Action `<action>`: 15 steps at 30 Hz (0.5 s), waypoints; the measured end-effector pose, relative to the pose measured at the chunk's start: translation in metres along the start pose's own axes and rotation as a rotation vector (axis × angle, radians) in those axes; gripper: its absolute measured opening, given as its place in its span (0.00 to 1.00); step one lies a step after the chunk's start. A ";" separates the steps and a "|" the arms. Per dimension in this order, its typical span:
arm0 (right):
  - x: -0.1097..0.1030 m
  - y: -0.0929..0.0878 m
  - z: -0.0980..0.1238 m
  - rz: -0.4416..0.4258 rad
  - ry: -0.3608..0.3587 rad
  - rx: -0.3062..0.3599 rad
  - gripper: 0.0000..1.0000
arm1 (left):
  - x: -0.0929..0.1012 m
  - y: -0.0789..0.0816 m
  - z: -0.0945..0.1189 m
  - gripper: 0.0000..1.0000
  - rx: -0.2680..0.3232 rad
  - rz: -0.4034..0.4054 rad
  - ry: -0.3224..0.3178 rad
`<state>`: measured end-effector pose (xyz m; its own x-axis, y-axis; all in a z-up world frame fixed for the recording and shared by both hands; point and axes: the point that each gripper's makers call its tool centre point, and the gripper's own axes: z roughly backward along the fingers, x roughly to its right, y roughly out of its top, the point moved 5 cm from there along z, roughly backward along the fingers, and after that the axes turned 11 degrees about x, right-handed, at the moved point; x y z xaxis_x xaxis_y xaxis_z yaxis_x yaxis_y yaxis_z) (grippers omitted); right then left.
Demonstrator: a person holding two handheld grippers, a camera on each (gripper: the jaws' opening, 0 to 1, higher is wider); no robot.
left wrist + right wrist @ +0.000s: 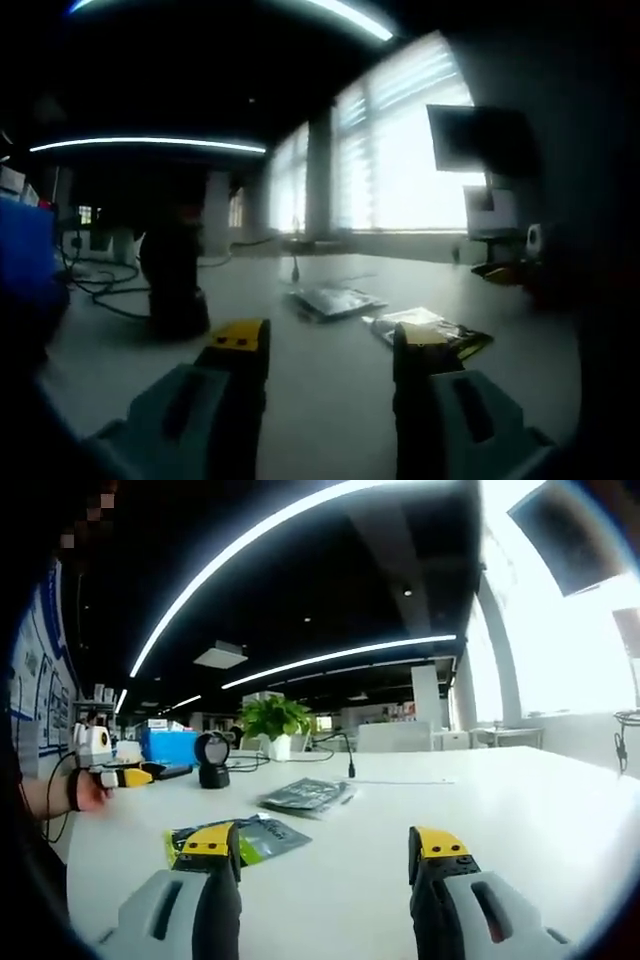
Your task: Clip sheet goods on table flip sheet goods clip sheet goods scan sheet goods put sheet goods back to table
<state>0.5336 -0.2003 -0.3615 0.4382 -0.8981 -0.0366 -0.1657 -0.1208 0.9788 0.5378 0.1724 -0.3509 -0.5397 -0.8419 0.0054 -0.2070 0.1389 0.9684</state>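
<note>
Yellow-tipped right hand-held gripper: jaws wide apart, nothing between them, hovering low over the table
Left hand-held gripper: same deal, spread open and empty
Green sheet pack: flat on the table, just ahead of the right one's left jaw
Silver sheet pack: flat too, a bit further back
Scanner: on its stand, beyond both packs
Progress: looks like square one; nothing clipped, so flip, scan and put-back are all left

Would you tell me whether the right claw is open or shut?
Open: the right claw has its jaws spread wide above the white table, holding nothing.
</note>
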 end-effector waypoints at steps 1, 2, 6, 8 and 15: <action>-0.001 0.000 0.000 0.002 0.002 0.002 0.63 | 0.000 0.000 0.000 0.42 -0.001 -0.001 -0.003; -0.001 0.000 0.000 0.009 0.002 0.001 0.62 | 0.001 0.000 -0.001 0.42 -0.002 -0.003 -0.008; -0.005 -0.001 -0.001 0.039 0.015 -0.004 0.61 | 0.004 -0.001 0.000 0.42 -0.005 -0.021 -0.023; -0.007 -0.001 -0.001 0.043 0.022 -0.010 0.60 | 0.004 -0.003 -0.001 0.41 -0.013 -0.022 -0.030; -0.009 -0.001 -0.001 0.065 0.014 -0.014 0.58 | 0.013 -0.008 -0.002 0.40 -0.050 -0.043 -0.076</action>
<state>0.5306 -0.1921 -0.3621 0.4396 -0.8977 0.0297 -0.1821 -0.0567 0.9816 0.5338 0.1595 -0.3581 -0.5916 -0.8044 -0.0540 -0.1919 0.0754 0.9785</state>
